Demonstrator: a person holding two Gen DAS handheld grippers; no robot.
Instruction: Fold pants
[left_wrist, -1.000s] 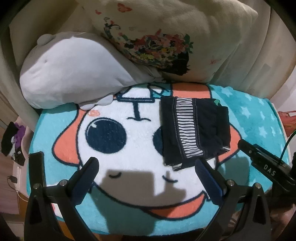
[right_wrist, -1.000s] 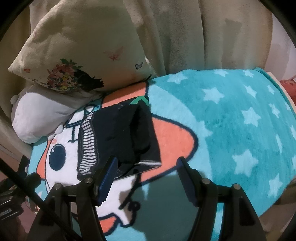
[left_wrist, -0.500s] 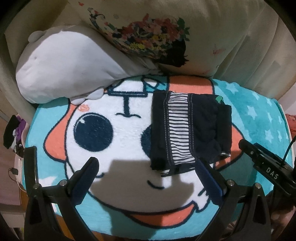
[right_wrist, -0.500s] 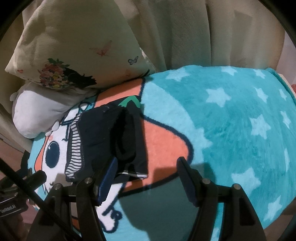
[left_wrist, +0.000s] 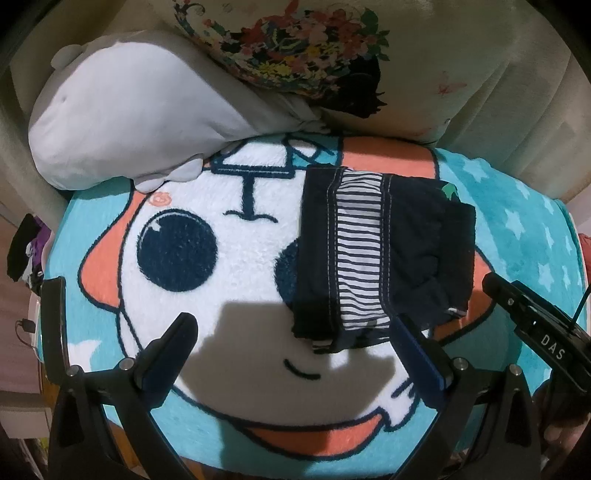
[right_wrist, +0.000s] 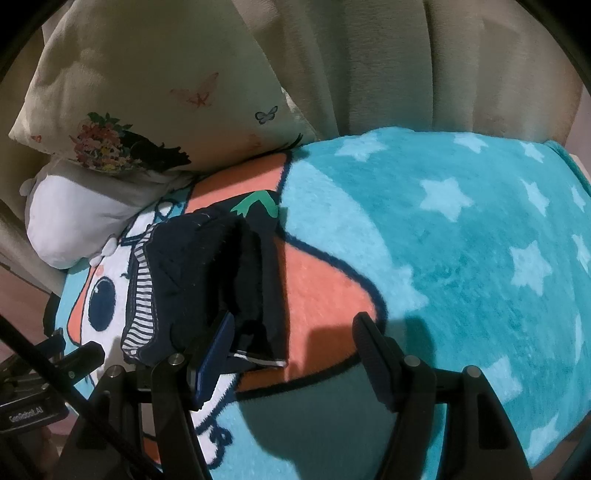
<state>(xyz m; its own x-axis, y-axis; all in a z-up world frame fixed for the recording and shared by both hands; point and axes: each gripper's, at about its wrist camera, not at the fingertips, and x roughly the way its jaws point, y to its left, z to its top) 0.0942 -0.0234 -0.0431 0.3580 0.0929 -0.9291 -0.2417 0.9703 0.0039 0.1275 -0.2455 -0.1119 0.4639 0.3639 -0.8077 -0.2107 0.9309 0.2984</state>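
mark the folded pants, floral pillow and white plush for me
folded pants (left_wrist: 413, 258), left wrist view, dark panel right of stripes.
floral pillow (right_wrist: 147, 74), right wrist view, plain cream face.
white plush (left_wrist: 129, 122), left wrist view, body.

The folded dark pants (left_wrist: 384, 254), showing a striped panel, lie flat on the cartoon-face blanket (left_wrist: 236, 266), right of centre. The left gripper (left_wrist: 295, 343) hangs above the blanket with its jaws spread wide and nothing between them, its right finger (left_wrist: 417, 354) overlapping the near edge of the pants. At far left lies a white plush (left_wrist: 129, 118), with a floral pillow (left_wrist: 332, 62) behind it, and the right gripper (left_wrist: 535, 332) enters at the right edge.
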